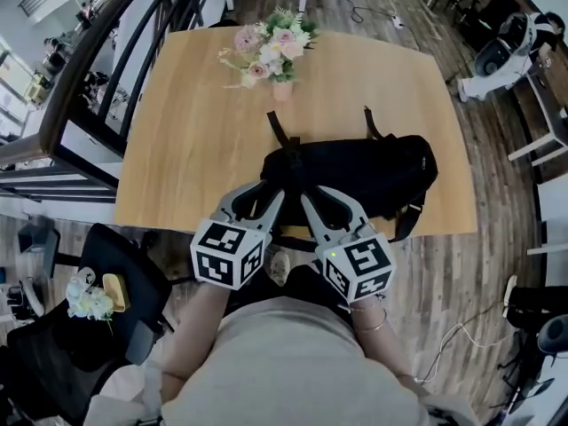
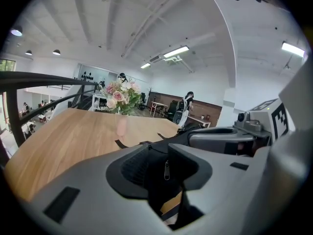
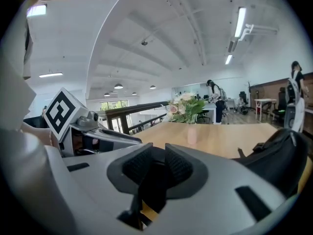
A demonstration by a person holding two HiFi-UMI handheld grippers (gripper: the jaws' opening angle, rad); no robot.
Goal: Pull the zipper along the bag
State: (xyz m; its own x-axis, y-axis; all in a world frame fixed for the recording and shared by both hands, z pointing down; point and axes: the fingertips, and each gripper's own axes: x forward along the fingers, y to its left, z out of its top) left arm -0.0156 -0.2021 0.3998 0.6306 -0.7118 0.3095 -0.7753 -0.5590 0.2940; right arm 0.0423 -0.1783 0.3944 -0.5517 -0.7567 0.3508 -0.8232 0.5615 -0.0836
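Observation:
A black bag (image 1: pixel 373 171) lies on the wooden table (image 1: pixel 177 149) near its front edge, straps trailing. Both grippers meet at the bag's left end. My left gripper (image 1: pixel 280 192) has black bag fabric (image 2: pixel 151 180) filling the gap between its jaws, and a small metal zipper pull (image 2: pixel 167 169) hangs on that fabric. My right gripper (image 1: pixel 303 195) comes in from the right, close beside the left one. In the right gripper view its pads (image 3: pixel 178 166) stand narrowly apart on a thin black piece of the bag, with a dark strip hanging below. The bag's bulk (image 3: pixel 276 155) lies to the right.
A pink vase of flowers (image 1: pixel 271 56) stands at the table's far side, behind the bag. A dark railing (image 1: pixel 106 60) runs along the left. A black chair (image 1: pixel 80 327) with small items on it sits at lower left, below the table edge.

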